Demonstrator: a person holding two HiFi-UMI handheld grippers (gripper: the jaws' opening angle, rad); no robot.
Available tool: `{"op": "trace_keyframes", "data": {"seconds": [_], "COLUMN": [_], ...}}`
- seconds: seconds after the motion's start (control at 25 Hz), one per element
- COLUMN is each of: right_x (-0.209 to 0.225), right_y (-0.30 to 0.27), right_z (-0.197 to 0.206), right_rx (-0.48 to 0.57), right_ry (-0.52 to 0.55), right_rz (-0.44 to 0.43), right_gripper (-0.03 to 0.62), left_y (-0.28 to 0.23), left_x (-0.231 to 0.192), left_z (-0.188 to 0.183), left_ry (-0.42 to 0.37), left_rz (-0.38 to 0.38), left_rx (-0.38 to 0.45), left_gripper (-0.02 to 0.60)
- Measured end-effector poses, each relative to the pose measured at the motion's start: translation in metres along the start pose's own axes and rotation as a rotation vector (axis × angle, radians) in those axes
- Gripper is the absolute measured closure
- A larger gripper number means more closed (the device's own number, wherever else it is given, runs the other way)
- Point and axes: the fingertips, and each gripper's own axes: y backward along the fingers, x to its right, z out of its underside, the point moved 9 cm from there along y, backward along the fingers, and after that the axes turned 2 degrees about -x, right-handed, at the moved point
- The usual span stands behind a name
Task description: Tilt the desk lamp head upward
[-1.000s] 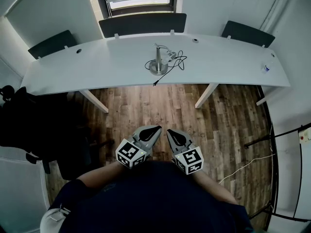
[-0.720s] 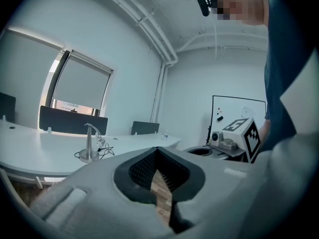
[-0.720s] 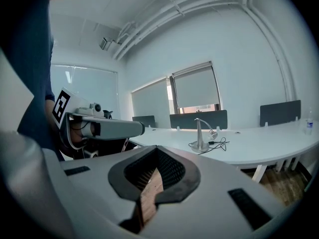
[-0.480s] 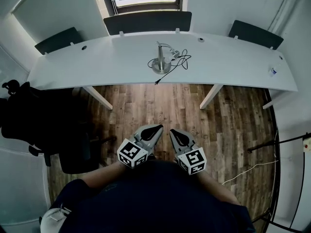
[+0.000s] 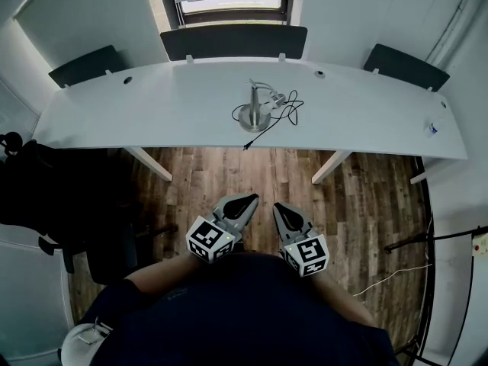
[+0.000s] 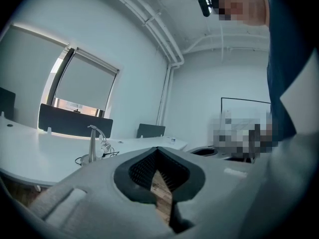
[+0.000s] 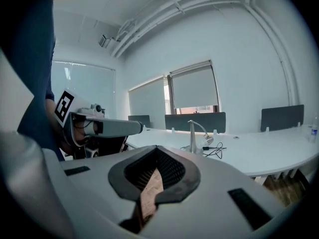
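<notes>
Left gripper [image 5: 248, 199] and right gripper [image 5: 279, 207] both pinched shut, empty, side by side over the floor. Desk lamp [image 5: 253, 113] sits well ahead of both tips on the desk [image 5: 152, 105], only slightly nearer than a second ago (approach barely begun). Lamp head untouched; reach and tilt both remain.

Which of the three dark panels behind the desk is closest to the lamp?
The middle panel, below the window: the lamp stands just in front of it. The left panel and right panel sit toward the ends of the desk.
</notes>
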Motion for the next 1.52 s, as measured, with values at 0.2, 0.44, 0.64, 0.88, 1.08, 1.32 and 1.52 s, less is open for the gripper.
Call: {"op": "trace_keyframes", "data": {"seconds": [0.2,0.44,0.64,0.88,1.08,1.32,1.52], "right_x": [0.032,0.057,0.075,0.1,0.132,0.168,0.201], "right_y": [-0.059,-0.136,-0.191,-0.223,-0.241,-0.255,-0.274], "right_z": [-0.024,-0.06,-0.086,-0.096,-0.093,-0.098,-0.096], "right_rx": [-0.009,-0.064,-0.053,-0.058,-0.049,-0.054,-0.072], "right_ry": [0.021,0.028,0.022,0.025,0.02,0.037,0.062], "right_rz": [0.057,0.121,0.186,0.222,0.217,0.195,0.19], "right_gripper": [0.583,0.583,0.583,0.583,0.583,0.583,0.583], "left_y": [-0.035,-0.071,-0.093,-0.116,-0.14,-0.165,-0.19], "left_x": [-0.07,-0.165,-0.225,-0.259,-0.277,-0.292,-0.304], "left_z": [-0.02,-0.04,-0.055,-0.055,-0.054,-0.054,-0.044], "left_ry": [-0.013,0.021,0.025,0.039,0.023,0.002,-0.001], "left_rz": [0.03,0.055,0.09,0.084,0.047,-0.023,-0.076], "left_rx": [0.019,0.022,0.027,0.006,-0.013,-0.078,-0.112], "left_gripper": [0.575,0.575,0.575,0.575,0.575,0.574,0.574]}}
